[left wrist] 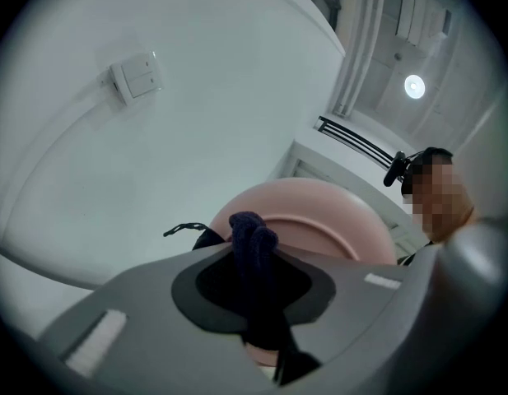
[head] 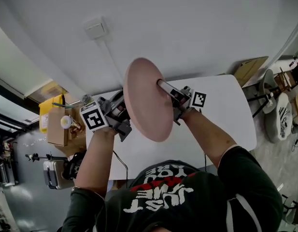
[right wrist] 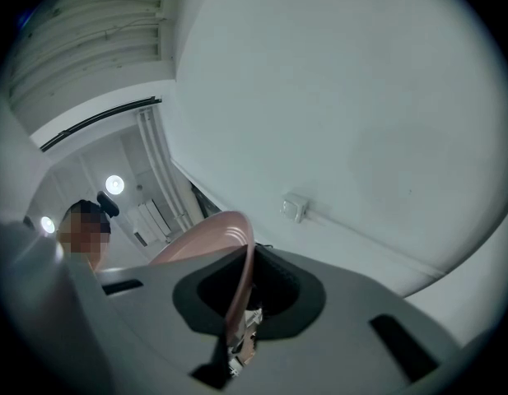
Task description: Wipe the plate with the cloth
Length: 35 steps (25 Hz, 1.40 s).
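Observation:
A pink plate (head: 146, 100) is held up on edge above the white table (head: 221, 110), its face turned toward the left. My right gripper (head: 162, 85) is shut on its rim from the right. In the right gripper view the thin pink rim (right wrist: 237, 286) runs between the jaws of that gripper (right wrist: 241, 323). My left gripper (head: 123, 114) sits against the plate's left side, its tips hidden behind the plate. In the left gripper view a dark navy cloth (left wrist: 252, 239) is pinched in the left gripper (left wrist: 258, 299), bunched up right in front of the plate (left wrist: 328, 212).
A wall switch (head: 95, 29) is on the white wall behind the table. Cardboard boxes (head: 57, 127) and a yellow item (head: 46, 111) stand left of the table. Chairs (head: 276, 105) and a flat cardboard piece (head: 250, 67) are at the right.

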Available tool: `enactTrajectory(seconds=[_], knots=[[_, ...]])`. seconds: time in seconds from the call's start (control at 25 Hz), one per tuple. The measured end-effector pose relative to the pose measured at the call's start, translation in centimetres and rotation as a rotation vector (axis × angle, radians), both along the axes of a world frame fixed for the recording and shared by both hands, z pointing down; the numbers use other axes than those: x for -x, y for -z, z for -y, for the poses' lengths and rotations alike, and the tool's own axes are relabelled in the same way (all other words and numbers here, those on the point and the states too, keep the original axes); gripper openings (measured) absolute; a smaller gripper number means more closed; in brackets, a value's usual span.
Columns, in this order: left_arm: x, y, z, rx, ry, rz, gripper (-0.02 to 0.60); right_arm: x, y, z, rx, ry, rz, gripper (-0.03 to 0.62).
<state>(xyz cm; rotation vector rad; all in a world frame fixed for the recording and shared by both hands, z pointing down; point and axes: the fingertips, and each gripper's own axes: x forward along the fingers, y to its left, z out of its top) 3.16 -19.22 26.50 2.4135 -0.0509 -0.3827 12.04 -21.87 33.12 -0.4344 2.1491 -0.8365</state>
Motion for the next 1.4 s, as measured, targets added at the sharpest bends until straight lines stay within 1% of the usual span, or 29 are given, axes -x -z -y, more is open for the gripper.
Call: enactTrajectory(seconds=[0.08,0.24,0.36,0.48,0.6,0.76,0.84,0.96,1.08,1.2,1.28,1.4], knots=[[0.1,0.5,-1.0,-0.028,-0.031,0.001,0.059,-0.8,-0.1,0.4,0.011,-0.032,0.018,0.014],[-0.3,1.0,-4.3,-0.072,-0.132,-0.005,0.059,-3.4,-0.1,1.7,0.036,-0.115,0.046,0.014],[-1.0,0.0,-6.3,-0.083,-0.188,0.021,0.06,-4.8,0.6,2.1,0.029,-0.154,0.061,0.014],[-2.3,-1.6,-7.1,-0.074,-0.204,0.059,0.06,-5.2,1.4,2.2,0.013,-0.164,0.072,0.014],[-3.6,-2.6,-6.8,-0.07,-0.198,0.088,0.06,-4.5,2.2,2.1,-0.003,-0.145,0.095,0.014],[-4.9,-2.9,-5.5,-0.073,-0.16,0.117,0.06,-3.2,3.1,1.5,-0.011,-0.101,0.135,0.015],[-5.1,-2.9,-4.4,-0.074,-0.131,0.131,0.06,-2.9,3.3,1.2,-0.013,-0.087,0.134,0.015],[-4.8,-2.7,-2.5,-0.062,-0.074,0.14,0.06,-1.9,3.4,0.4,-0.021,-0.058,0.105,0.014],[-3.7,-1.8,-0.4,-0.041,-0.01,0.123,0.06,-0.8,3.0,-0.4,-0.021,-0.027,0.066,0.014],[-1.9,-0.3,0.2,-0.035,0.017,0.077,0.06,-0.3,1.5,-1.0,0.003,-0.011,0.029,0.014],[-0.6,0.9,-0.5,-0.037,0.01,0.033,0.06,-0.4,0.1,-1.5,0.031,-0.006,0.006,0.014],[0.8,1.5,-3.0,-0.051,-0.041,-0.014,0.059,-1.4,-2.1,-2.0,0.082,-0.018,-0.016,0.014]])
